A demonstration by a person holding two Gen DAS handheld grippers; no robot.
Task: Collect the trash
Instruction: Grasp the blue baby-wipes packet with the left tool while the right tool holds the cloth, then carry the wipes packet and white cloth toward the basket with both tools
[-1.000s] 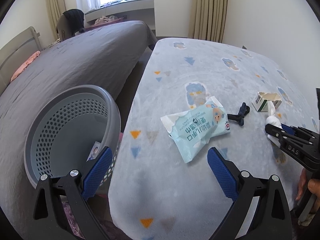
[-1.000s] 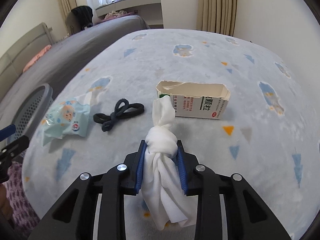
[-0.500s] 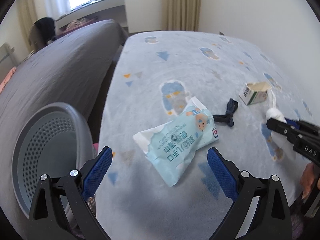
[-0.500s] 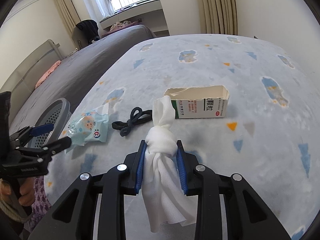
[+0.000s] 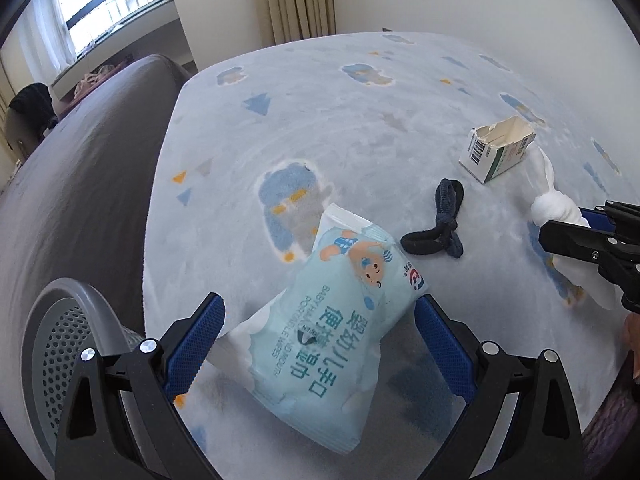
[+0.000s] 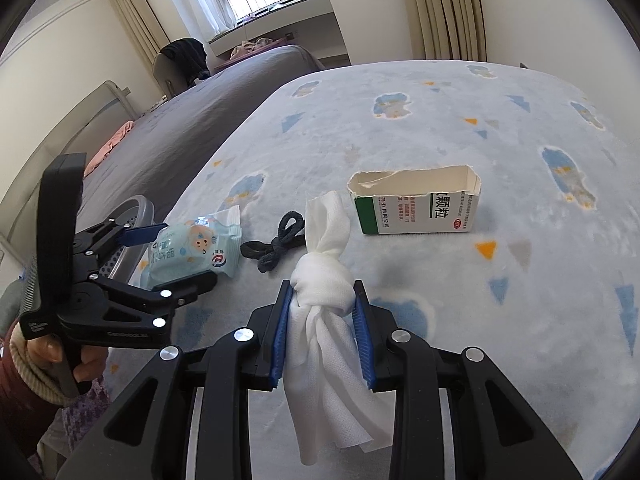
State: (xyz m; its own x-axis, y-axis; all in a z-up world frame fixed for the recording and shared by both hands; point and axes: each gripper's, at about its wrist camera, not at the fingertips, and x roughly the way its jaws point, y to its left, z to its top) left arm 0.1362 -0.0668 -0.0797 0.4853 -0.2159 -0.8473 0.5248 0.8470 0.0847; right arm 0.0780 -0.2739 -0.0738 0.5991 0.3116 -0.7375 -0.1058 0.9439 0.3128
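Observation:
A light-blue baby wipes pack [image 5: 332, 320] lies on the pale blue blanket. My left gripper [image 5: 320, 320] is open, its blue pads on either side of the pack; it also shows in the right wrist view [image 6: 176, 254] around the pack [image 6: 196, 250]. My right gripper [image 6: 323, 312] is shut on a knotted white tissue [image 6: 324, 292], held above the blanket; the tissue shows in the left wrist view [image 5: 556, 208]. A torn open medicine box [image 6: 416, 206] [image 5: 498, 152] and a black hair tie [image 6: 276, 246] [image 5: 438, 224] lie on the blanket.
A grey perforated basket [image 5: 60, 344] stands at the blanket's left edge, beside a bed with a grey cover [image 5: 80, 152]. It shows partly behind the left gripper in the right wrist view [image 6: 136, 216]. Wall and curtains [image 6: 444, 12] stand behind.
My left gripper has moved right and forward from the basket to the wipes pack, which now sits between its open fingers. My right gripper has risen a little with the tissue.

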